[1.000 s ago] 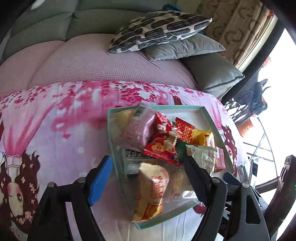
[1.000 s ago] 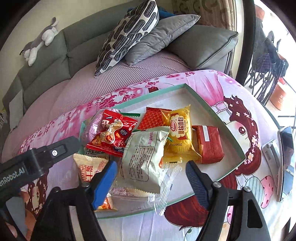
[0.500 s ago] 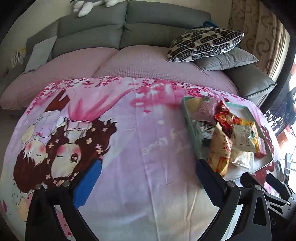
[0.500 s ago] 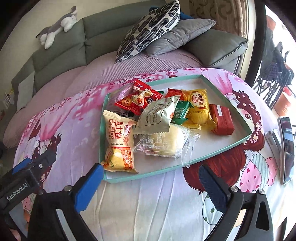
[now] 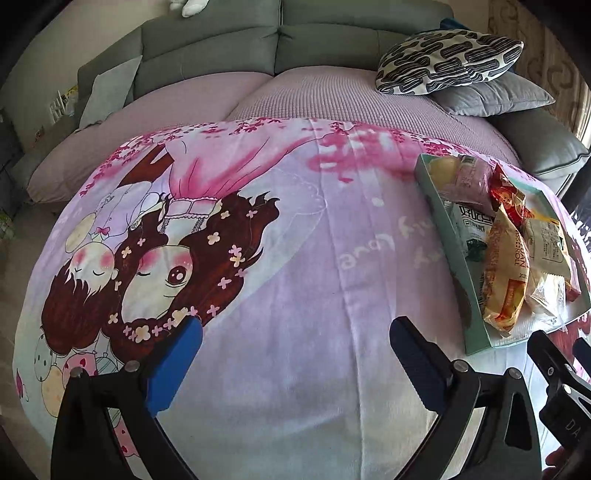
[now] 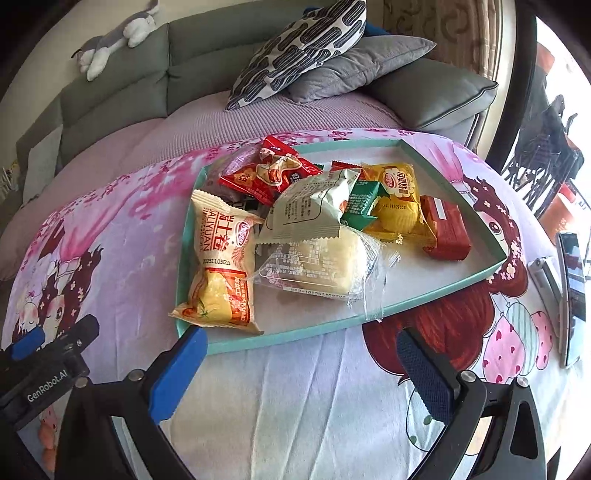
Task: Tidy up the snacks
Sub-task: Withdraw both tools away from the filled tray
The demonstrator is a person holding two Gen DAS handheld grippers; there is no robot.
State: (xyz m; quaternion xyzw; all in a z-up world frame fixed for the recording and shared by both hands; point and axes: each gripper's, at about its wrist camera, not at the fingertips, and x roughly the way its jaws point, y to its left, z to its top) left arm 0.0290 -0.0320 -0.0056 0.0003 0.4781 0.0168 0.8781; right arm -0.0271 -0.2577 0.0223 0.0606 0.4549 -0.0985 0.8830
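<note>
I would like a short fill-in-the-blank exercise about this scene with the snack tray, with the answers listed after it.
1. The snacks lie in a shallow tray whose rim is coloured ____.
2. Both the left gripper and the right gripper have their jaws ____.
3. The dark red packet lies at the ____ end of the snack pile in the right wrist view.
4. On the sofa back lies a grey and white ____ toy.

Missing words: teal; open; right; plush

A plush toy (image 5: 186, 5) is cut off at the left wrist frame's top edge; a pink packet (image 6: 231, 168) lies half buried under the red packet (image 6: 269, 175).
</note>
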